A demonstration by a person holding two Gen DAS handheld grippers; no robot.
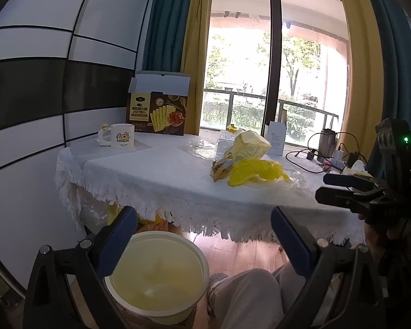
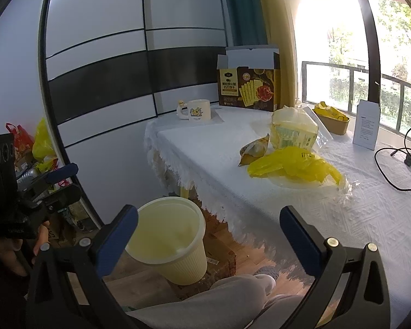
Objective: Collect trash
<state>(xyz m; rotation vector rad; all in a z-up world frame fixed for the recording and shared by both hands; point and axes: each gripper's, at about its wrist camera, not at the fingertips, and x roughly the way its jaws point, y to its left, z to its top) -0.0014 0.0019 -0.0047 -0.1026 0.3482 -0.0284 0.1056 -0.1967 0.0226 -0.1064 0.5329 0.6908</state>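
A cream waste bin [image 1: 159,277] [image 2: 168,240] stands on the wood floor by the table's near edge. On the white cloth lie a crumpled yellow plastic bag [image 1: 256,174] [image 2: 296,164], a small brown-and-yellow snack wrapper [image 1: 220,168] [image 2: 254,150] and a pale yellow clear food bag [image 1: 249,145] [image 2: 293,131]. My left gripper [image 1: 204,227] hangs open above the bin, short of the table. My right gripper [image 2: 208,227] is open too, over the table's near edge beside the bin. Each gripper shows at the side of the other's view, nothing held.
A white mug [image 1: 120,135] and an opened cracker box [image 1: 157,113] stand at the table's [image 2: 342,219] far left. A white card [image 2: 367,123], a brown tray [image 2: 333,122], cables [image 2: 394,164] and a steel flask [image 1: 326,145] sit right. A person's knee [image 2: 219,298] is below.
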